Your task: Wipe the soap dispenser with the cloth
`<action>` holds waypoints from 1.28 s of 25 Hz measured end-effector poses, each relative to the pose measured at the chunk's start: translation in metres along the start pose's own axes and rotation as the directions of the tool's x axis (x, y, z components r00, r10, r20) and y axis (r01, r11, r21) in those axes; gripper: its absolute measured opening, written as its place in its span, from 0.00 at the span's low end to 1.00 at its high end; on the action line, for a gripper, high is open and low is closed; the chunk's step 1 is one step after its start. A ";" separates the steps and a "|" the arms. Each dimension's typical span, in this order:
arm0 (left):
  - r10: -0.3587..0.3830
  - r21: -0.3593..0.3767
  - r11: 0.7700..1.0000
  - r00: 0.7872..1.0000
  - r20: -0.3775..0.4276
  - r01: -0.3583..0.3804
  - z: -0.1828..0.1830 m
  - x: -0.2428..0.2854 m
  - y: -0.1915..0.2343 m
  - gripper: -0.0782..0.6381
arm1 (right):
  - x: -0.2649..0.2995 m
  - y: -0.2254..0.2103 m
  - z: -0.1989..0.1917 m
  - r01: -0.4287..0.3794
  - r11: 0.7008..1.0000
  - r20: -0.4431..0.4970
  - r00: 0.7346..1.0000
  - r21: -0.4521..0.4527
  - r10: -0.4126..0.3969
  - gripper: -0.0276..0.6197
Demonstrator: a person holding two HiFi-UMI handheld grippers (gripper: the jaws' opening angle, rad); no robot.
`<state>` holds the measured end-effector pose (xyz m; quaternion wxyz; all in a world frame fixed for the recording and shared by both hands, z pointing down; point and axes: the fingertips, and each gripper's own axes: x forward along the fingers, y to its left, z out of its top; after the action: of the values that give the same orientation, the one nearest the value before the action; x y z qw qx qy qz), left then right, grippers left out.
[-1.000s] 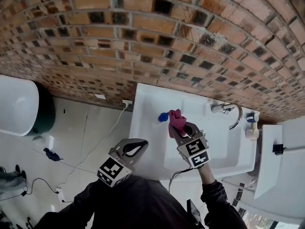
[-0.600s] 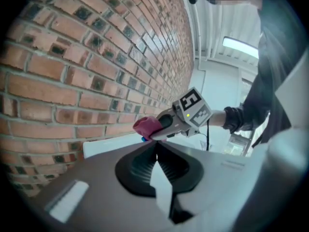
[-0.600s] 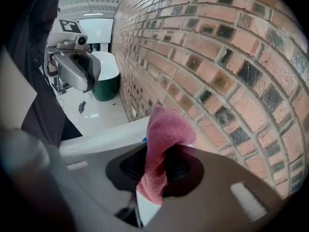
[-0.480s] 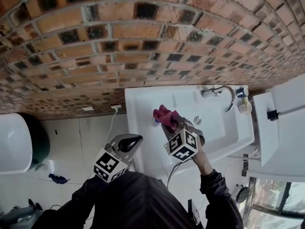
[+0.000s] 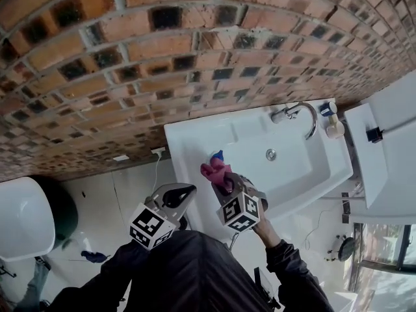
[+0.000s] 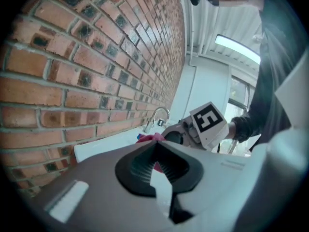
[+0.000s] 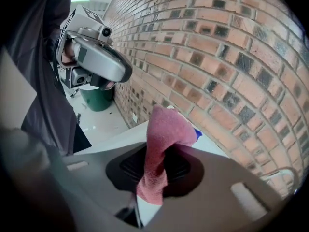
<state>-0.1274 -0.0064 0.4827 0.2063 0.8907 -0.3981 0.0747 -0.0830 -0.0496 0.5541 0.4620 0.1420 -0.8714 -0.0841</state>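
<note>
we see a brick wall [image 5: 162, 57] filling the top of the head view, with pale floor [image 5: 104, 194] below it at the left. a white sink [image 5: 305, 168] is fixed against the wall, right of centre. the person in dark sleeves [image 5: 188, 272] stands at the sink's front left corner. a white fixture [image 5: 23, 216] sits far left with a dark green bin [image 5: 58, 207] just beside it.

left gripper [image 5: 185, 192] hangs off the sink's left edge, over the floor and near the other gripper. in its own view the left gripper's [image 6: 155, 146] jaws are closed together with nothing between them.

right gripper [image 5: 227, 184] is over the sink's left rim, pointing down toward the wall. its own view shows the right gripper [image 7: 164, 151] clamped on the pink cloth [image 7: 164, 129]. the cloth bunches out past the tips and a tail hangs down behind the pads.

a curved tap [image 5: 299, 112] stands at the sink's back right, well apart from both grippers.

in the head view the cloth [image 5: 214, 169] is just in front of a small blue-topped item at the back left of the sink. we take that for the soap dispenser [image 5: 217, 155]. we can't tell if the cloth touches it. it peeks out blue behind the cloth in the right gripper view [image 7: 195, 134].
</note>
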 end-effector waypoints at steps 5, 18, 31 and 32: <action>-0.005 0.008 1.000 1.000 -0.022 0.005 -0.002 -0.001 0.000 0.11 | 0.026 0.016 -0.021 0.008 0.999 -0.011 1.000 0.031 -0.008 0.15; 0.011 0.059 0.998 0.997 -0.075 -0.006 -0.002 0.011 0.004 0.11 | 0.097 0.043 -0.061 -0.146 0.954 -0.048 0.985 0.262 0.164 0.15; 0.024 0.075 0.997 0.989 -0.143 -0.013 -0.010 0.029 0.017 0.15 | -0.005 -0.044 -0.045 -0.486 0.305 0.525 0.849 0.819 -0.059 0.15; 0.023 0.076 0.997 0.989 -0.147 -0.012 -0.011 0.029 0.017 0.15 | -0.002 -0.050 -0.045 -0.513 0.254 0.545 0.835 0.820 -0.072 0.15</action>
<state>-0.1199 -0.0312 0.5062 0.2012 0.8862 -0.3867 0.1571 -0.0362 -0.0972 0.5642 0.0607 0.2321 -0.8404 0.4860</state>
